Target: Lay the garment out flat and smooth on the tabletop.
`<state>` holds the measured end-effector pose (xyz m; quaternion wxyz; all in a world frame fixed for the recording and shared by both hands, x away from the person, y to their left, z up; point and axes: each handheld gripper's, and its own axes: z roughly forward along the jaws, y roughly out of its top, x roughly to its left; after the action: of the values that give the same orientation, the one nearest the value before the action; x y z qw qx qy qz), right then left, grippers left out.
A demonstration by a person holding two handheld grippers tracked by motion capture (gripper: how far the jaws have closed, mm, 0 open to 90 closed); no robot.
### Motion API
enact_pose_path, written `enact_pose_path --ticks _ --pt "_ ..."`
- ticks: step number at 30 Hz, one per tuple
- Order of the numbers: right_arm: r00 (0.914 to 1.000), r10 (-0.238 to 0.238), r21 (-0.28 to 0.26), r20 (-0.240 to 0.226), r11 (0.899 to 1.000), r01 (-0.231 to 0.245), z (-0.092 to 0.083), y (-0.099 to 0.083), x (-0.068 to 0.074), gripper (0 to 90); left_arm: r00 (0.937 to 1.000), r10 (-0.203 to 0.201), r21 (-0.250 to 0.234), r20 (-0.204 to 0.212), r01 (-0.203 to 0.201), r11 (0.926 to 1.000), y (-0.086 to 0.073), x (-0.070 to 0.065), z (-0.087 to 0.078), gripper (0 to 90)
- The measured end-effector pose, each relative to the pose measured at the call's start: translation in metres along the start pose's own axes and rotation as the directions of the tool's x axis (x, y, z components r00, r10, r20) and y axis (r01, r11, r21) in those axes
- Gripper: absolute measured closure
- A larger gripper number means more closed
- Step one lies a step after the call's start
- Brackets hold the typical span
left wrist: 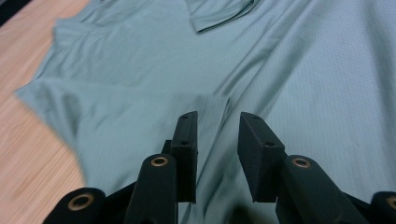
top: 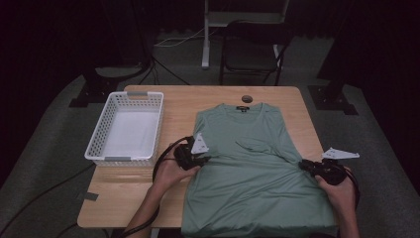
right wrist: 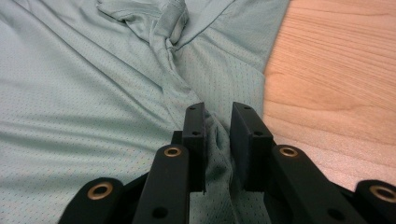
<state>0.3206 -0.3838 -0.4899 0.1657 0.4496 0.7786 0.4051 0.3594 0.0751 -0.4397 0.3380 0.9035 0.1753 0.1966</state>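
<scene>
We see the wooden bench (top: 277, 101) carrying a green T-shirt (top: 257, 188) spread flat across its right half, with a white basket (top: 128, 128) well apart at the left edge; a sleeve (top: 253, 145) lies folded over the chest. Our left gripper (left wrist: 217, 140) stands with jaws apart over a slack ridge of cloth; our right gripper (right wrist: 217, 135) pinches a bunched fold at the shirt's right edge.
</scene>
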Motion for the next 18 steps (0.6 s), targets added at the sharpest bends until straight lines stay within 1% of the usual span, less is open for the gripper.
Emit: enact_pose_path --ticks 2,6,9,13,14,15,18 --pt "1.0 -0.001 0.0 0.0 1.0 0.001 0.0 0.0 0.0 75.5 0.9999 0.006 0.015 0.012 -0.006 0.9999 0.005 0.001 0.011 68.7" --pt "1.0 -0.002 0.0 0.0 1.0 0.002 0.0 0.0 0.0 75.4 0.9996 -0.003 0.037 0.03 0.002 0.9993 0.011 0.003 0.028 67.6" --pt "1.0 -0.003 0.0 0.0 1.0 0.003 0.0 0.0 0.0 75.4 0.9988 -0.012 0.047 0.048 0.01 0.9988 0.012 0.004 0.037 65.8" --pt "1.0 -0.003 0.0 0.0 1.0 0.003 0.0 0.0 0.0 75.3 0.9987 -0.004 0.077 0.051 0.0 0.997 0.012 0.005 0.045 65.8" --pt "1.0 -0.003 0.001 0.0 1.0 0.003 0.0 0.0 0.0 75.2 0.9986 -0.007 0.077 0.052 0.003 0.997 0.012 0.006 0.046 65.9" --pt "1.0 -0.004 0.0 0.0 1.0 0.004 0.0 0.0 0.0 75.2 0.9985 -0.009 0.079 0.055 0.004 0.9968 0.013 0.007 0.046 67.1" --pt "1.0 -0.003 0.0 -0.001 1.0 0.003 0.0 0.0 0.0 75.0 0.9979 0.009 0.097 0.064 -0.015 0.9952 0.014 0.009 0.048 76.7"
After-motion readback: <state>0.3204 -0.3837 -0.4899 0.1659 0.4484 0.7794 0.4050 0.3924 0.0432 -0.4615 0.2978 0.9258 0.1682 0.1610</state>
